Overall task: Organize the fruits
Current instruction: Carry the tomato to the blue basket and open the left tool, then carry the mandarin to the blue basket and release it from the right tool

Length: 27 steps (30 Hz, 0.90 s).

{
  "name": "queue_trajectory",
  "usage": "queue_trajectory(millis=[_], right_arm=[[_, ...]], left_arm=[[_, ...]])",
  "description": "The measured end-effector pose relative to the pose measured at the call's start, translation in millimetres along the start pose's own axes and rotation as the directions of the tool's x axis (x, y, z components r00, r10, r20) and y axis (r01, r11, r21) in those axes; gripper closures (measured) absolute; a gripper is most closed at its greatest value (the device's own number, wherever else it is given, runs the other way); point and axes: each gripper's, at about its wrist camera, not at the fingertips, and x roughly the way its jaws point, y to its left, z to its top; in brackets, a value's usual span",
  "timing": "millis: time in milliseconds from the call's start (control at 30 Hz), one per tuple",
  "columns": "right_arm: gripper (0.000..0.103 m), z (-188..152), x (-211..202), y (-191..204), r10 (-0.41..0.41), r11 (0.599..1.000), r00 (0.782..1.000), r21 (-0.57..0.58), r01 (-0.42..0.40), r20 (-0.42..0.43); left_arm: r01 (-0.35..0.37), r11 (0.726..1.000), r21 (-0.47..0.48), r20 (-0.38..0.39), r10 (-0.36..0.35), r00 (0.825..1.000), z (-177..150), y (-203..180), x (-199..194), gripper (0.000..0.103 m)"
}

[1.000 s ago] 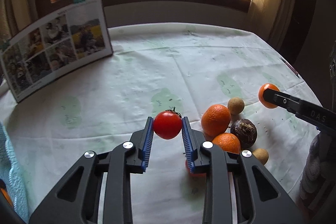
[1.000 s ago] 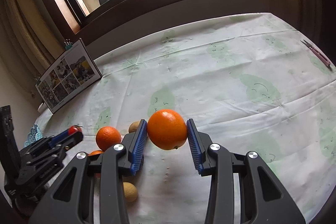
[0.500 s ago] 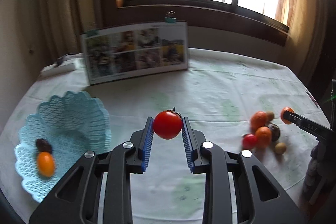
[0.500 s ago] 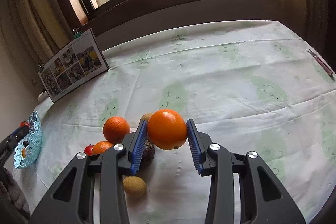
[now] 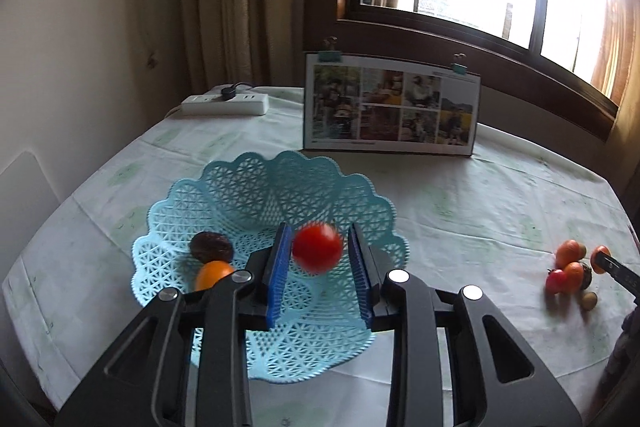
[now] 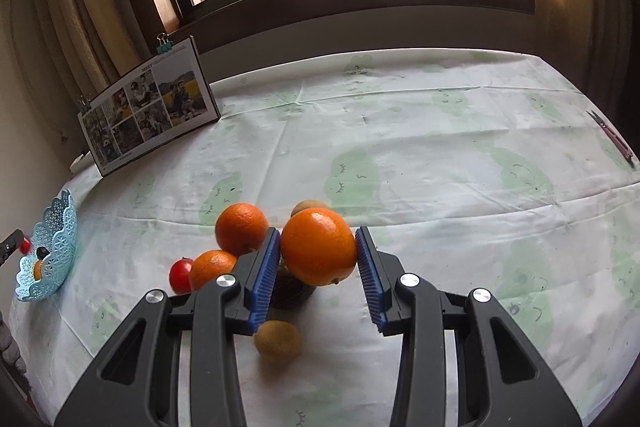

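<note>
Left tool (image 5: 318, 269) over the blue basket (image 5: 240, 187), jaws apart; tomato (image 5: 317, 253) blurred between them, gaps visible on both sides, apparently dropping free. Basket already holds a small orange fruit (image 5: 212, 273) and a dark fruit (image 5: 211, 246). Right tool (image 6: 316, 267) clamped on an orange (image 6: 318, 247), above the loose fruit pile (image 6: 240, 231) on the desk (image 6: 440, 167). Judgement: keep left jaws wide and level above the basket centre so the tomato settles inside, not off the rim
</note>
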Motion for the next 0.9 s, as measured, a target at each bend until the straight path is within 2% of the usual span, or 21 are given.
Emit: queue_trajectory(millis=[67, 100, 167, 233, 333, 467, 633, 900], right_arm=[[0.064, -2.5, -3.8, 6.6, 0.009, 1.000, 1.000, -0.006, -0.009, 0.001], [0.064, -3.1, -5.3, 10.3, 0.015, 1.000, 1.000, -0.009, -0.015, 0.003], [0.064, -3.6, -9.8, 18.9, 0.033, 0.999, 0.999, -0.014, -0.033, 0.006], [0.064, -2.2, -15.0, 30.8, 0.061, 0.998, 0.998, -0.022, -0.061, 0.011], [0.064, 1.4, -23.0, 53.0, 0.113, 0.993, 0.993, -0.039, -0.112, 0.022], [0.063, 4.3, -29.1, 93.6, 0.201, 0.977, 0.979, -0.079, -0.199, 0.019], [0.063, 2.9, -22.6, 158.5, 0.320, 0.937, 0.947, -0.138, -0.321, -0.034], [0.063, -8.4, -12.2, 246.8, 0.423, 0.869, 0.899, -0.230, -0.438, -0.114]], left_arm=[[-0.015, 1.000, -0.016, 0.009, 0.015, 1.000, -0.1, 7.2, -1.9, 0.041], [-0.022, 0.999, -0.025, 0.023, 0.023, 0.999, 0.3, 10.6, -4.3, 0.037], [-0.034, 0.998, -0.043, 0.052, 0.036, 0.998, 0.8, 16.8, -10.0, 0.018], [-0.048, 0.997, -0.065, 0.089, 0.054, 0.995, -0.3, 24.1, -16.7, 0.005], [-0.094, 0.994, -0.058, 0.139, 0.101, 0.985, -5.4, 30.1, -27.4, 0.004], [-0.111, 0.991, -0.072, 0.145, 0.121, 0.982, -9.4, 45.8, -34.0, 0.003], [-0.119, 0.987, -0.110, 0.150, 0.135, 0.979, -11.3, 66.8, -40.3, 0.003], [-0.125, 0.985, -0.121, 0.137, 0.141, 0.981, -20.1, 83.0, -41.0, 0.003]])
